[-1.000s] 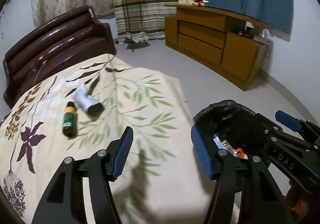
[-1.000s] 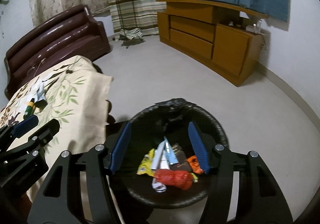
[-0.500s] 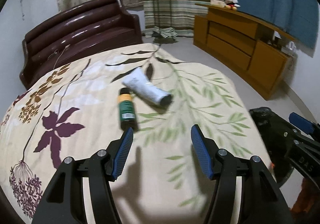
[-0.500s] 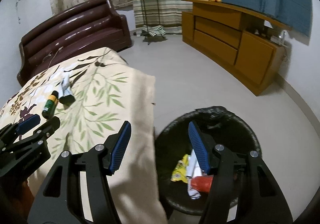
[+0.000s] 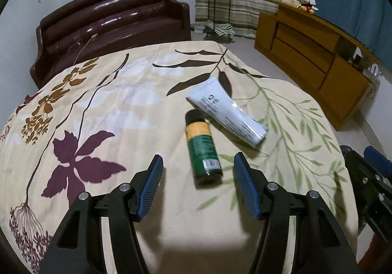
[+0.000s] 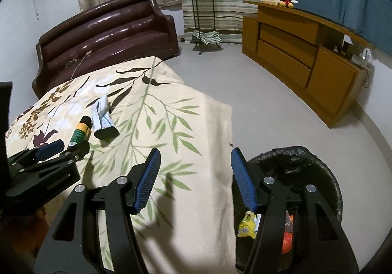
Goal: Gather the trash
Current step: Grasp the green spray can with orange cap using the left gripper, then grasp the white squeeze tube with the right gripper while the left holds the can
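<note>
Green bottle point(image 5: 202, 149) with barcode label lies before the gaping, empty left tool point(image 5: 198, 176); its print is illegible.

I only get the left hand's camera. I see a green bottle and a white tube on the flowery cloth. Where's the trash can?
Observer: A black-lined trash bin stands on the floor past the cloth's right edge, beside the right gripper.
Operator: Is anything in it?
Observer: Yes, a yellow wrapper and something orange show inside.
Operator: Is the right gripper carrying trash?
Observer: No, it is open with nothing between its pads.
Operator: Is my gripper close to the green bottle?
Observer: From the right camera, the left gripper is open and reaches the bottle's bottom end; contact is unclear.
</note>
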The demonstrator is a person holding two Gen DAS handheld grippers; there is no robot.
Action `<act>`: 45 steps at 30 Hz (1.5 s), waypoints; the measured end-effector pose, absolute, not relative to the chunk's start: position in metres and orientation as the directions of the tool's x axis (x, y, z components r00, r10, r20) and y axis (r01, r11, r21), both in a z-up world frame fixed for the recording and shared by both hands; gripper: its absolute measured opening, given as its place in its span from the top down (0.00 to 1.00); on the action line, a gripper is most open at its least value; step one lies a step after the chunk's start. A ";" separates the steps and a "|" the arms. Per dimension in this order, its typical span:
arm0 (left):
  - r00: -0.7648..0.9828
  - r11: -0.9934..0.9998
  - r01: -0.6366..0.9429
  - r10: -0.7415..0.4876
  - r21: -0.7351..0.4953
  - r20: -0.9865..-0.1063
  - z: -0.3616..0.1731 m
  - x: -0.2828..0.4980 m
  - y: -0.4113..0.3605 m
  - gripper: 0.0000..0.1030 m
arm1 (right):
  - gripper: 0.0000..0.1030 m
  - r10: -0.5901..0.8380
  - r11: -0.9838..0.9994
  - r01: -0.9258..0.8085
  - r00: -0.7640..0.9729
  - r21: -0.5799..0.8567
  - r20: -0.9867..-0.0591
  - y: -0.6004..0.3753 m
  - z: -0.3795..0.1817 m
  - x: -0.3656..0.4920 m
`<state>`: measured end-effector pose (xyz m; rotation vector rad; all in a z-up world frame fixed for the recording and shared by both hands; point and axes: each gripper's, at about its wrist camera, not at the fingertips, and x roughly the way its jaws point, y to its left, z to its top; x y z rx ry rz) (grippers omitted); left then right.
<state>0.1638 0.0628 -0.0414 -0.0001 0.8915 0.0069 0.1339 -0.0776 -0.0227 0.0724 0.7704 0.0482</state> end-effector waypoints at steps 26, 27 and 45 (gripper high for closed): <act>0.626 0.999 0.038 -0.037 -0.017 -0.779 -0.041 0.179 0.090 0.76 | 0.43 0.143 0.988 -0.138 0.700 0.064 -0.699 -0.015 -0.018 0.168; 0.627 0.999 0.033 -0.034 -0.017 -0.778 -0.041 0.179 0.093 0.77 | 0.43 0.147 0.987 -0.145 0.700 0.062 -0.699 -0.011 -0.017 0.169; 0.639 0.996 -0.084 0.066 0.016 -0.767 -0.033 0.171 0.175 0.76 | 0.44 0.200 0.971 -0.230 0.647 0.062 -0.735 0.043 -0.027 0.204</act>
